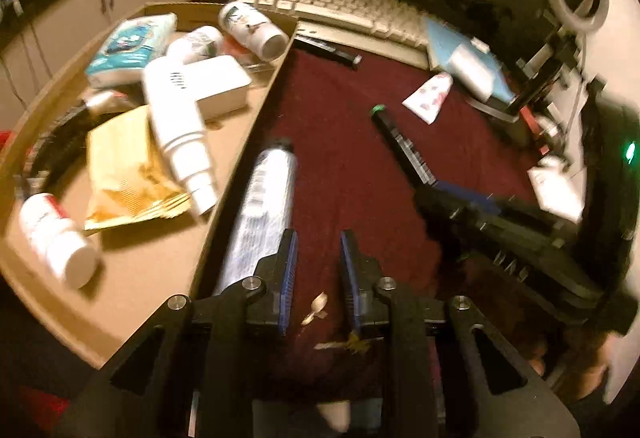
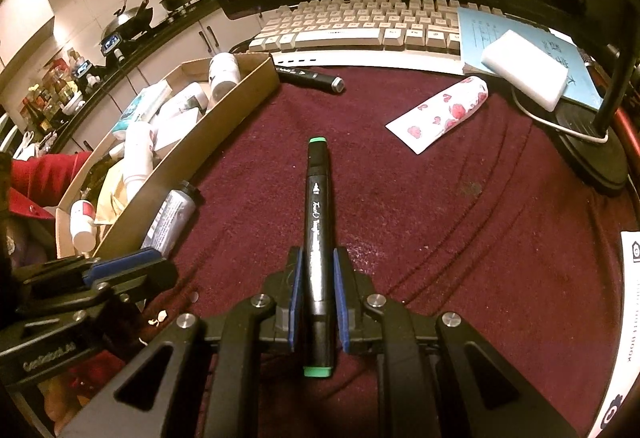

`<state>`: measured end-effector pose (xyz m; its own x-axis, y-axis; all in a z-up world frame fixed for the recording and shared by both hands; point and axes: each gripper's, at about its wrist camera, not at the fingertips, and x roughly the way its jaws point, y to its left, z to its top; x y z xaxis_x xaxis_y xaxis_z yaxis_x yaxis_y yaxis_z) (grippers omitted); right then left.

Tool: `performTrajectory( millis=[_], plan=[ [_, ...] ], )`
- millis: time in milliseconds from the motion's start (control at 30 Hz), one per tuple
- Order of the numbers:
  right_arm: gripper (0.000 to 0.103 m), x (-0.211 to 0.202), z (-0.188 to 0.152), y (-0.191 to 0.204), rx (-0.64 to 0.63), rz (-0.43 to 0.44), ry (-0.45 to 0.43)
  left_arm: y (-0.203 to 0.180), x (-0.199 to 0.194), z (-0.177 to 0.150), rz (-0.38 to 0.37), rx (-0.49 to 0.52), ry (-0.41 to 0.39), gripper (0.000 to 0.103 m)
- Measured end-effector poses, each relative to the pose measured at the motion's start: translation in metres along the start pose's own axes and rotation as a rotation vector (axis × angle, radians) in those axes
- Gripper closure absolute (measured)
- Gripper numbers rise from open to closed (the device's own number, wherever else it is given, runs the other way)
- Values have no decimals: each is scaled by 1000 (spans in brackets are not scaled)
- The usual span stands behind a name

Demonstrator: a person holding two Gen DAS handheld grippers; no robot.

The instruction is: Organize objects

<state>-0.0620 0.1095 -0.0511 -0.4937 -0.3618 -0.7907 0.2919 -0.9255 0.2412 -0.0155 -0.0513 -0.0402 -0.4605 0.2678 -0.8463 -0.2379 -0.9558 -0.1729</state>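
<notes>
blue pads of the right gripper [image 2: 318,278] pinch a black marker [image 2: 317,214] near its rear end; its barrel runs forward between the fingers, green cap pointing toward the keyboard [image 2: 360,24]. beyond its tip, to the right, a flowered tube [image 2: 440,110] lies on the maroon surface [image 2: 460,218]; a second marker [image 2: 312,78] lies by the keyboard. the left gripper [image 1: 318,270] hangs over the surface, jaws slightly spread with nothing between them. just left of its left finger a silver tube [image 1: 262,206] lies along the outer wall of the cardboard box [image 1: 132,278], which holds bottles and packets.
</notes>
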Motion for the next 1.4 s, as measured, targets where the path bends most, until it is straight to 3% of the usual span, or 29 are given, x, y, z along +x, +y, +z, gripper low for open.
performTrajectory(
  millis=[100, 233, 267, 333, 467, 600, 900, 1000, 1267, 1333, 1400],
  plan=[
    [89, 0, 0, 0, -1, 5, -1, -4, -5, -11, 100, -4, -6, 79],
    [89, -1, -1, -1, -3, 11, -4, -3, -7, -23, 154, -21, -20, 71],
    [89, -1, -2, -1, -5, 13, -6, -1, -7, -24, 144, -45, -23, 62],
    [89, -2, -2, -1, -10, 13, -8, 2, -7, -28, 102, -87, -40, 55],
    [88, -2, -3, -1, -14, 21, -10, -7, -2, -25, 95, -92, -47, 41],
    [88, -5, -6, -6, 2, 45, -12, -13, 2, -12, 36, -94, -59, 41],
    [88, -8, -9, -11, 22, 72, -19, -10, 11, 10, 160, -46, -50, 41],
    [88, -8, -9, -12, 26, 79, -22, 1, 12, 17, 81, -98, -43, 41],
    [88, -10, -11, -12, 19, 85, -19, -10, 32, 24, 176, 17, -10, 41],
    [88, -9, -11, -13, 18, 84, -17, -7, 29, 24, 152, 18, -8, 42],
    [88, -8, -9, -14, 16, 80, -12, -2, 27, 24, 47, -16, 17, 51]
  ],
)
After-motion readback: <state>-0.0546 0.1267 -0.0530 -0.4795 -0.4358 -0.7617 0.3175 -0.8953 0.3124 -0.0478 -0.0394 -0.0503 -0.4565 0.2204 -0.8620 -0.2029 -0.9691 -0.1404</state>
